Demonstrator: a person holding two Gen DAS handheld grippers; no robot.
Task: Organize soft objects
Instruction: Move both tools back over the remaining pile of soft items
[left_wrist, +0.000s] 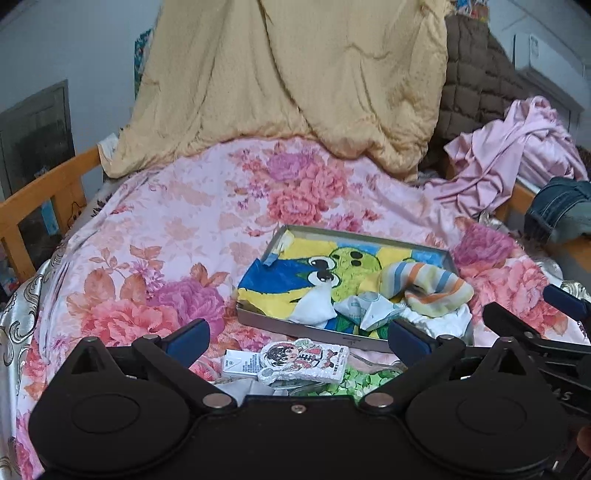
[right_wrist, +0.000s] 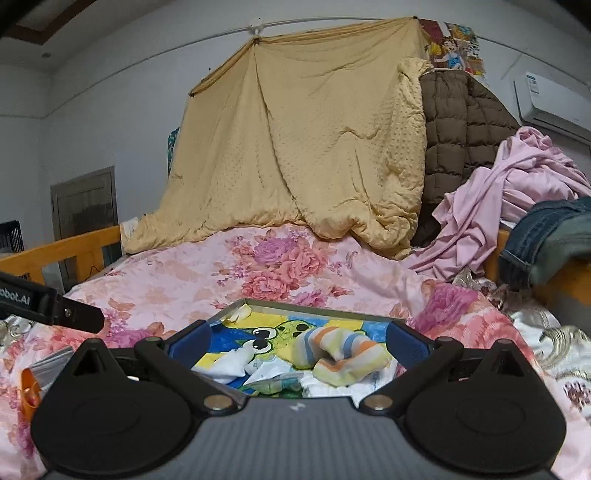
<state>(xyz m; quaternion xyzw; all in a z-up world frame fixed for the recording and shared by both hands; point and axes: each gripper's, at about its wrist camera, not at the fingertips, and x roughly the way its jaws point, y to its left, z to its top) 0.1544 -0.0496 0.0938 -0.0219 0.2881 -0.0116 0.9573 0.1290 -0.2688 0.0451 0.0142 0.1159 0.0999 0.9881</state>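
Left gripper (left_wrist: 299, 341) fingers spread wide, nothing between. Right gripper (right_wrist: 299, 341) fingers spread, empty, hovering near tray. Only left view shows cartoon-figure packet (left_wrist: 304, 360) and green bits on bed near fingers. One shallow tray (left_wrist: 275, 321) on floral bedspread (left_wrist: 166, 221) holds cartoon towel (left_wrist: 291, 273), one striped sock (left_wrist: 430, 290), white cloths.

A white carton (left_wrist: 242, 363) and a cartoon packet (left_wrist: 306, 360) lie touching at the bed's near edge. An air conditioner (right_wrist: 550, 99) hangs on the wall.
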